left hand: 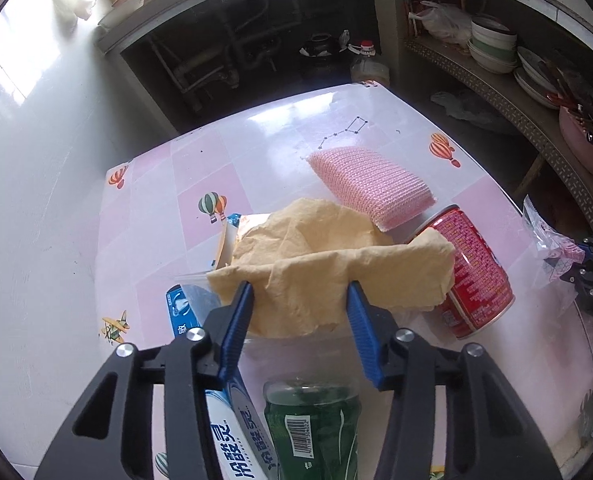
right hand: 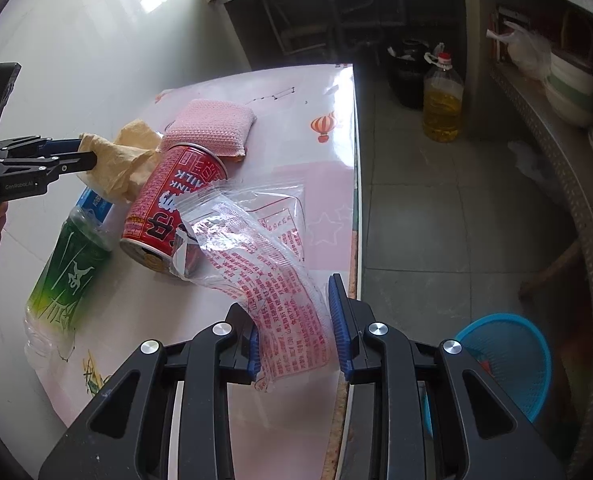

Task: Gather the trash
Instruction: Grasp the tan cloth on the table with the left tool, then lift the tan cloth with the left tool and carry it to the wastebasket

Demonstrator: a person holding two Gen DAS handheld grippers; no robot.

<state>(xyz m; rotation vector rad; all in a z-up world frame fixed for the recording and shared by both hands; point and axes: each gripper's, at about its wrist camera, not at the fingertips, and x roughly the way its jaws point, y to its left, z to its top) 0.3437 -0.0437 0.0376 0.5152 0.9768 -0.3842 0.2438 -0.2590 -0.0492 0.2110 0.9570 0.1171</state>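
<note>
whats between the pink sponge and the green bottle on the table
The red can lies on its side between the pink sponge and the green bottle, with crumpled yellow paper beside it; clearest in the right wrist view.

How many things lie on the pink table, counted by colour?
Red: 1, red metal can
Green: 1, green plastic bottle
Pink: 1, pink knitted sponge
Yellow: 1, crumpled yellow paper
Clear: 1, clear printed plastic wrapper
Blue-white: 1, blue-white box
Total: 6

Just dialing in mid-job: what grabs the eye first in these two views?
The red can lying on its side mid-table, a yellow tissue draped against it with the left gripper closed around its near edge. The right gripper holds a clear printed bag at the table's edge, above a blue basket on the floor.
</note>
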